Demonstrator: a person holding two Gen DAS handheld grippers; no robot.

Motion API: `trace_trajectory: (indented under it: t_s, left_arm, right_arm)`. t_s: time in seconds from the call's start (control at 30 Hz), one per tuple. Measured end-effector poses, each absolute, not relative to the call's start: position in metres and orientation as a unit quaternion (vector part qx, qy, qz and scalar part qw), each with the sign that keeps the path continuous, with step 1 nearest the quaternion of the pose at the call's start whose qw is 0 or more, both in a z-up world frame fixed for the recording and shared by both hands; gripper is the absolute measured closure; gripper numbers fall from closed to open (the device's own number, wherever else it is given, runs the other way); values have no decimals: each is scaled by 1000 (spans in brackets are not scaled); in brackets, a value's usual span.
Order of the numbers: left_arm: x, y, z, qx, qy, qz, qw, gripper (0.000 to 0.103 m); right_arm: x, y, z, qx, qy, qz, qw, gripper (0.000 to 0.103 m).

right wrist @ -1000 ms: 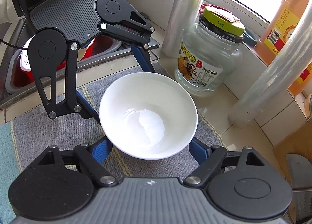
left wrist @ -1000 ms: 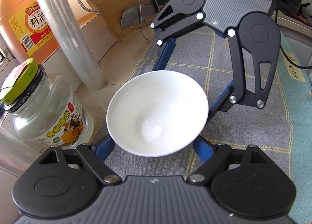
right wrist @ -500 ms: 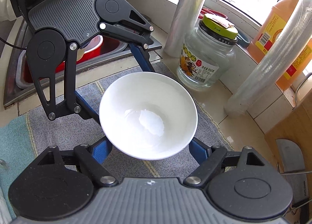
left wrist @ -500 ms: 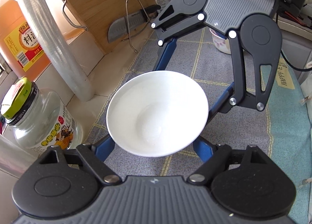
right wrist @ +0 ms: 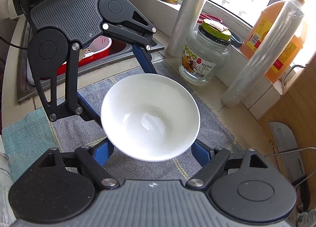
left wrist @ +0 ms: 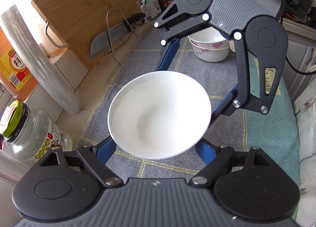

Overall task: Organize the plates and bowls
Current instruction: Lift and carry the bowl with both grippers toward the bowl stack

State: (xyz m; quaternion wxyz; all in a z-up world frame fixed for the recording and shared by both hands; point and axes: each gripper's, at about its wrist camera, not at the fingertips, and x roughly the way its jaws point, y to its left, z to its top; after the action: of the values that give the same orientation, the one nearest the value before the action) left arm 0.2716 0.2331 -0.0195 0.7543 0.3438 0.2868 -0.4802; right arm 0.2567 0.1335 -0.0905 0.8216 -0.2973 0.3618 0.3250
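A plain white bowl point(left wrist: 160, 114) point(right wrist: 150, 116) hangs upright above the grey checked cloth point(left wrist: 223, 76), carried between both grippers from opposite sides. My left gripper point(left wrist: 155, 152) is shut on its near side, blue fingers point(left wrist: 104, 152) against the bowl's outer wall. My right gripper point(right wrist: 152, 153) is shut on the other side, and shows in the left wrist view across the bowl point(left wrist: 195, 82). The left gripper point(right wrist: 116, 86) likewise faces the right wrist camera. Two stacked white bowls with pink flowers point(left wrist: 209, 51) stand on the cloth beyond.
A glass jar with a green lid point(right wrist: 205, 57), a cling-film roll point(right wrist: 262, 57) and an orange bottle point(right wrist: 276, 35) line the window side. A wooden cutting board point(left wrist: 83, 21) and a cleaver on a wire stand point(left wrist: 110, 37) lean there. A sink with a red basin point(right wrist: 98, 51) lies behind.
Both grippers have carried the bowl along the counter, away from the jar and toward the flowered bowls, which have come into view. The grip on the bowl is unchanged.
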Motion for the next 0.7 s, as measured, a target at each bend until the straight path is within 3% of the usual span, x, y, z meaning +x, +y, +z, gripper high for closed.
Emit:
trace_trajectory:
  t_s: [0.7]
  left_arm:
    - [220, 135, 1, 361, 262, -474, 759, 16]
  right_arm:
    - [206, 36, -67, -299, 336, 312, 837, 14]
